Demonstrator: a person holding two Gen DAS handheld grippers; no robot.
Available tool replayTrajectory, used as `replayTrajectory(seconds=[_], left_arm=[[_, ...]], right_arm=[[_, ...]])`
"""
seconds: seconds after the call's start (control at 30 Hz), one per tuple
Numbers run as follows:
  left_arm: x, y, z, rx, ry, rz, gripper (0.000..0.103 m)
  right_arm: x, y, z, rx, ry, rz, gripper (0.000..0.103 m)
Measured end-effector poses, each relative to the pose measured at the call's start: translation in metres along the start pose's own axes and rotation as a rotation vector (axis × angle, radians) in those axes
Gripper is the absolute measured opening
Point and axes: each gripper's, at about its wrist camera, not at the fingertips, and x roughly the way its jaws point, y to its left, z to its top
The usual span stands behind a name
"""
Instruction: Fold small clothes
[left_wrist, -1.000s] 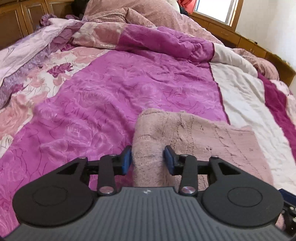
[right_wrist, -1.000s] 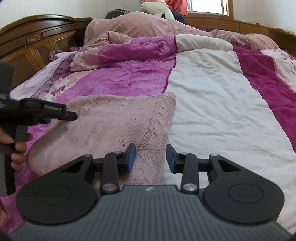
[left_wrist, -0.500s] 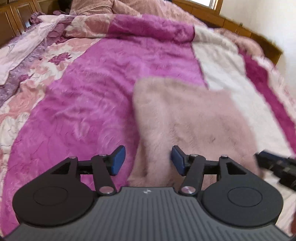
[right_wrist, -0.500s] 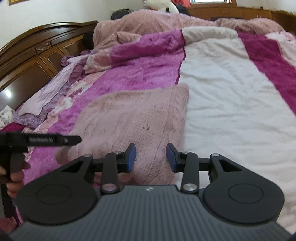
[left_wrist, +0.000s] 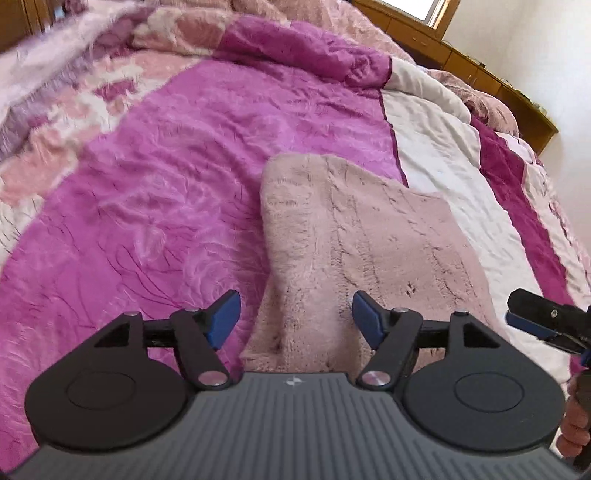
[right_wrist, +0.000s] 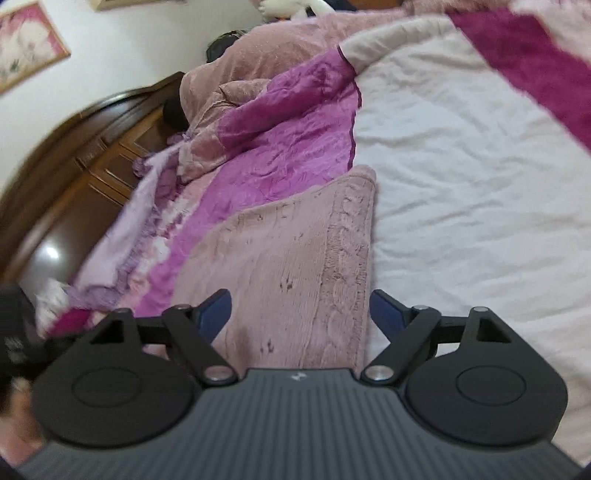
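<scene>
left wrist: magenta quilt (left_wrist: 192, 192), wooden headboard (right_wrist: 92, 155)

**Left wrist view: open gripper over a folded knit garment**

The left gripper (left_wrist: 293, 319) has its blue-padded jaws spread wide, empty, above the near edge of a pink knit garment (left_wrist: 369, 236) lying flat on a magenta quilt (left_wrist: 177, 158). A white stripe (left_wrist: 465, 177) runs to the right. The right gripper (left_wrist: 539, 323) enters at the near right edge.
</scene>
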Motion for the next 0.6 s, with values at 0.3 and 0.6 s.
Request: replayTrajectory(seconds=[0.3,0.6], left_arm=[[0.029,0.017,0.005,-0.09,0.022,-0.052,0.079],[0.061,0.027,0.005,-0.266,0.03,-0.292,0.076]], right_arm=[[0.042,-0.024,0.0,0.095,0.128,0.047,0.084],[0.072,-0.025,0.01,0.141,0.163,0.118,0.071]])
